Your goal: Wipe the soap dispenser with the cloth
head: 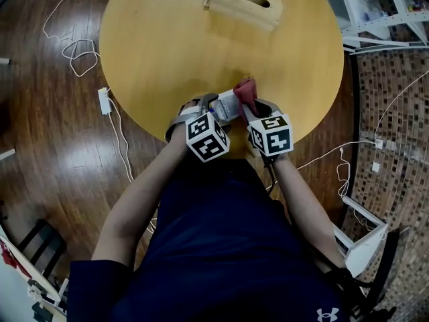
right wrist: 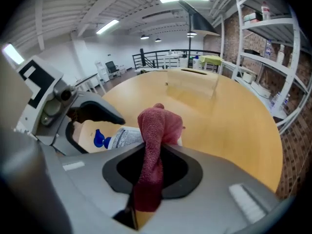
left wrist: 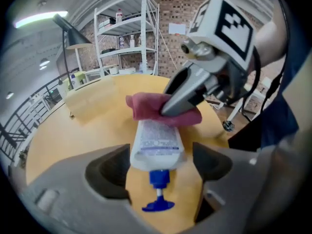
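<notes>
**Bottle loose, cloth at the ready:** The soap dispenser (left wrist: pixel 156 140) lies on its side on the round wooden surface (head: pixel 167 52). It sits between the wide-spread jaws of the left tongs (left wrist: pixel 161 165), with its blue pump pointing back toward them. A gap shows at the right jaw, and neither pad looks to be pressing.

The right tongs (right wrist: pixel 151 168) pinch a red cloth (right wrist: pixel 157 128) tight between their jaws. Its free end is bunched over the bottle's base, just ahead of their tips.

The wipe appears under way with the bottle unsecured. To do it well, the left tongs would likely need to close on the bottle near the pump, or at least brace one side. A smooth plastic bottle lying loose may slide or roll under the cloth. The right tongs would best drag the cloth along the label from base toward pump in long strokes. They should press with the wad rather than the hard jaw tips, with a firm pinch so the cloth does not slip out. The underside, against the surface, would need a turn to be reached.
</notes>
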Motion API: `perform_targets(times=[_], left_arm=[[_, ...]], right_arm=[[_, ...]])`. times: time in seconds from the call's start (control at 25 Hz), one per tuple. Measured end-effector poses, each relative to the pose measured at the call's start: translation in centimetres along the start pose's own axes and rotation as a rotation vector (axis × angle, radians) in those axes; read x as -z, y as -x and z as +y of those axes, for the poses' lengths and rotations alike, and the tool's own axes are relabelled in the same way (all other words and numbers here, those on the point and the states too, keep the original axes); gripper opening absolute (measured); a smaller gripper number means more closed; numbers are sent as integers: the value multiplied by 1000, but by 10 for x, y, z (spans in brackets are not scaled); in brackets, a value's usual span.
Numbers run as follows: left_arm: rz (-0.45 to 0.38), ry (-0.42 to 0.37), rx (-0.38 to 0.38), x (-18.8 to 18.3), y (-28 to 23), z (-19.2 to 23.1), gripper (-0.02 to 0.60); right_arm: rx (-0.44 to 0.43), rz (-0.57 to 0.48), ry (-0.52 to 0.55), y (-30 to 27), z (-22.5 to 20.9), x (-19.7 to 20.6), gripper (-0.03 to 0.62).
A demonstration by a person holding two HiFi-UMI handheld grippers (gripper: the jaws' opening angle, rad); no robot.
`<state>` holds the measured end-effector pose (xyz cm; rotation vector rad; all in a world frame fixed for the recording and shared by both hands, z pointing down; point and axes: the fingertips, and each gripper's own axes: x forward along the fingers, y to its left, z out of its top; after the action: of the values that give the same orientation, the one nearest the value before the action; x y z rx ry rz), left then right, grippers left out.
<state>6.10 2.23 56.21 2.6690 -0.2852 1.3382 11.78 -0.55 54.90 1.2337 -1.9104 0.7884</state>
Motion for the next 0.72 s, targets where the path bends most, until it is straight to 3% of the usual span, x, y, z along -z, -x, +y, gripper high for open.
perform_targets(times=[0.2, 0.28, 0.36, 0.52, 0.72], left_arm=[[48, -19, -21, 14, -11, 2, 404], [43, -31, -25, 16, -10, 1, 404], [10, -22, -37, 17, -8, 2, 405], [5, -40, -91, 24, 0, 5, 397], [-8, -15, -129, 26, -7, 11, 398]], right_arm=[[-221, 7, 63, -7, 71, 8, 77], [-258, 16, 92, -8, 82, 11, 77], [-247, 24, 91, -9, 73, 13, 77], [-159, 31, -10, -6, 27, 14, 77], [-152, 38, -37, -6, 8, 8, 77]])
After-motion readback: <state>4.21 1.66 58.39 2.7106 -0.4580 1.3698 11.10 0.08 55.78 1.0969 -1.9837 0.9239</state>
